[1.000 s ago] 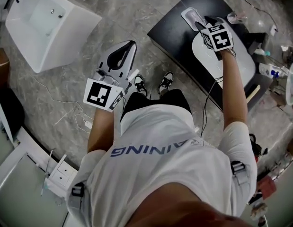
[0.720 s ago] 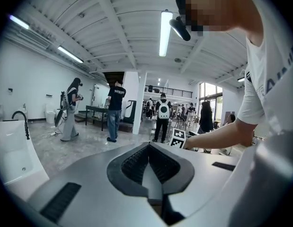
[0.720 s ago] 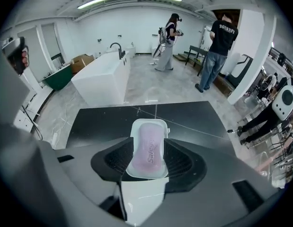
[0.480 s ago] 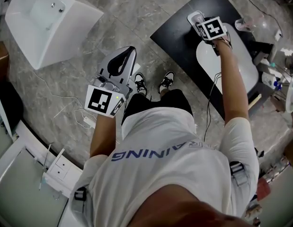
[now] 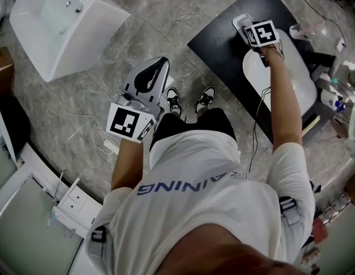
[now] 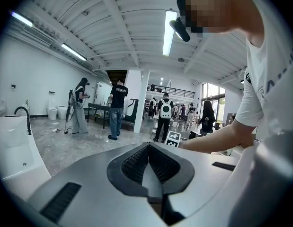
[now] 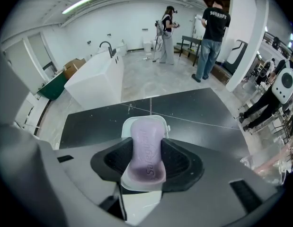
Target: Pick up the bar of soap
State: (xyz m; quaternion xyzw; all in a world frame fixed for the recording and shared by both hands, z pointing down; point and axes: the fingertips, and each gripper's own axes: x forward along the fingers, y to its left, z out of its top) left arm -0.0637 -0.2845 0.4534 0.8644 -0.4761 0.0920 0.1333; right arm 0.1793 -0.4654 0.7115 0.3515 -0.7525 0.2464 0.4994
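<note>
A pale purple bar of soap point(image 7: 147, 148) lies in a white soap dish point(image 7: 130, 123) on a black counter point(image 7: 94, 122). My right gripper point(image 7: 147, 151) reaches over the dish; its jaws are opening, one on each side of the soap, and the pads do not visibly press on it. In the head view the right gripper point(image 5: 253, 30) covers most of the soap dish point(image 5: 241, 20) at the counter's far corner. My left gripper point(image 5: 159, 63) hangs over the floor in front of the person, away from the counter, shut with nothing in it, as the left gripper view also shows point(image 6: 148, 145).
A white oval basin point(image 5: 286, 85) is set in the black counter point(image 5: 220, 44) just behind the right arm. A clear cup point(image 5: 300, 32) stands to the right. A white bathtub point(image 5: 62, 27) sits at far left on the marble floor. Several people point(image 7: 212, 27) stand farther off.
The right gripper has moved forward along the counter and now sits over the soap dish. The left gripper has stayed about where it was.
</note>
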